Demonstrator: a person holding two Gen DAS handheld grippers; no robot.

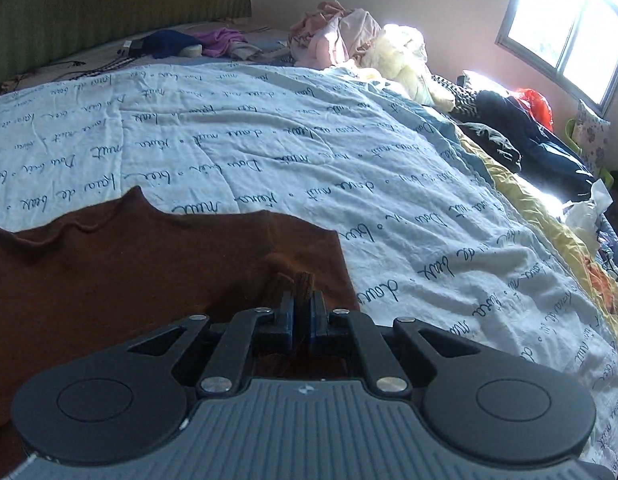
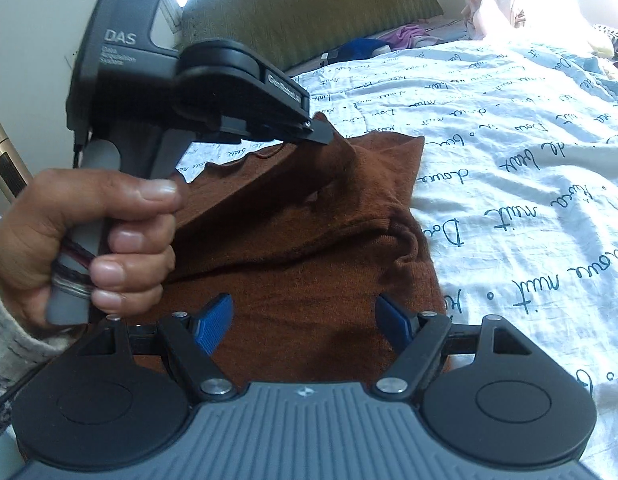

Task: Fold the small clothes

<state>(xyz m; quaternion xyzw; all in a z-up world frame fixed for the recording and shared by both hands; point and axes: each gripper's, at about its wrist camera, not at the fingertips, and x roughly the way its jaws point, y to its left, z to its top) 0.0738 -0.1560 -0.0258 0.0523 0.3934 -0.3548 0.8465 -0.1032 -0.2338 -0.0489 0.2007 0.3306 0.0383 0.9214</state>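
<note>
Brown knit garment (image 1: 109, 280) lies spread on the bed's script-print quilt (image 1: 269, 140), low-left in the left wrist view, its scalloped edge toward 11 o'clock. Left tool (image 1: 303, 304) is clamped nearly shut on a bunched fold of the brown fabric – a tuft pokes up between the blue pads (image 1: 321, 312). In the right wrist view that same left tool (image 2: 323, 134) sits at 11 o'clock, gripped by a hand (image 2: 89, 236), and a lifted flap of the garment (image 2: 309, 300) runs taut from its tip down toward 7 o'clock, draping over the flat part. Right tool (image 2: 305, 324) hovers wide open just above the near part of the garment, nothing between its pads (image 2: 213, 324), fabric straight ahead at 12 o'clock and under both fingers. Key relation: the lifted flap's long axis runs diagonally, roughly 1 to 7 o'clock in the right view, with the fold crease and a rumpled ridge at about 1 o'clock from the right tool. Left hand already has the cloth – the right is the free one and close to the near edge. Judgement: fold is mid-way, flap carried over but not laid flat. Clothes pile (image 1: 337, 36) at far end of the bed, well apart.
</note>
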